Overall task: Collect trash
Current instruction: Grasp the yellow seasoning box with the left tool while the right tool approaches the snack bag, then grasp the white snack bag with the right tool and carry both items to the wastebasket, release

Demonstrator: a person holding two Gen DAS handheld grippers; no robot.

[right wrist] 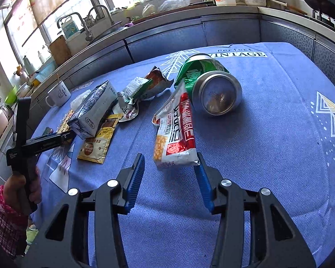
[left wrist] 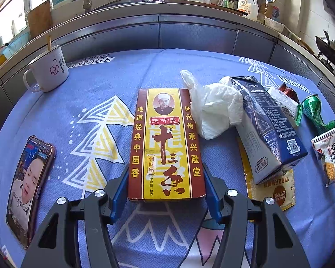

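Spice box point(left wrist: 166, 144), red and yellow, lies flat on the blue tablecloth point(left wrist: 96, 84), its long axis pointing straight away from the left gripper point(left wrist: 166, 182), whose blue pads flank the near end; whether they press it is unclear. Right gripper point(right wrist: 170, 179) is spread wide, the red-and-white snack wrapper point(right wrist: 176, 134) just ahead, lengthwise toward the crushed green can point(right wrist: 210, 84) beyond.
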